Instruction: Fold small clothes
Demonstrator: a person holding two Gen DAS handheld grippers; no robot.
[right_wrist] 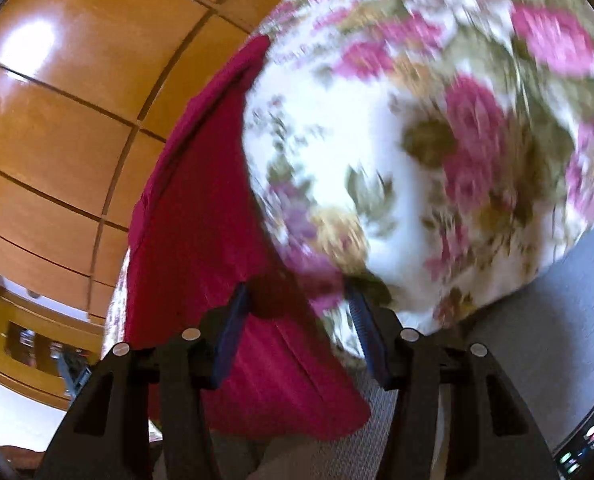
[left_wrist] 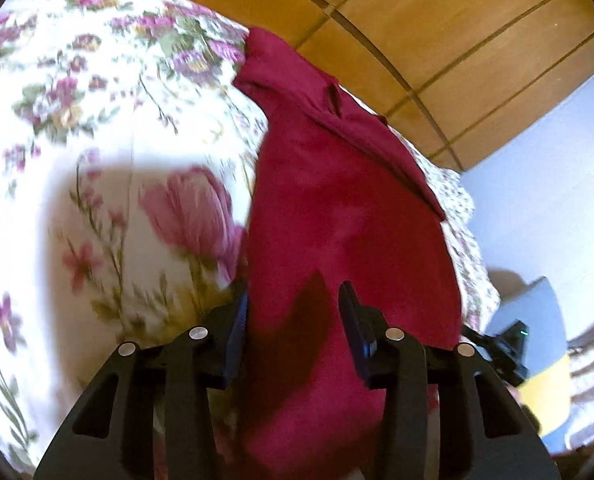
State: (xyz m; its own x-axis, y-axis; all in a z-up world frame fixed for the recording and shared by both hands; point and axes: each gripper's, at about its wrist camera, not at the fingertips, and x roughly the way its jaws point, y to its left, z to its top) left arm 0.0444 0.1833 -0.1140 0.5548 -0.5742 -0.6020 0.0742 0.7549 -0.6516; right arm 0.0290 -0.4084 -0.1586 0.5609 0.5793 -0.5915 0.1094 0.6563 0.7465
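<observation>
A dark red garment (left_wrist: 337,208) lies on a floral bedspread (left_wrist: 97,120), stretched lengthwise away from both cameras, with a folded band or hem running along its far side near the wooden panelled wall (left_wrist: 457,40). In the left wrist view the left gripper (left_wrist: 293,300) has its fingers apart, and the near part of the garment fills the gap between them; its left edge runs just beside the left finger (left_wrist: 239,320), while the cloth spreads past the right finger on the other side. Whether the fingers touch the cloth cannot be told. In the right wrist view the right gripper (right_wrist: 297,300) also stands with its fingers apart. The garment (right_wrist: 201,200) lies between them and off to the left, its near corner hanging low beyond the bed edge, above a grey floor (right_wrist: 537,360). This view is badly blurred, so the right finger (right_wrist: 363,320) seems to sit over the bedspread (right_wrist: 417,120) rather than the cloth.
</observation>
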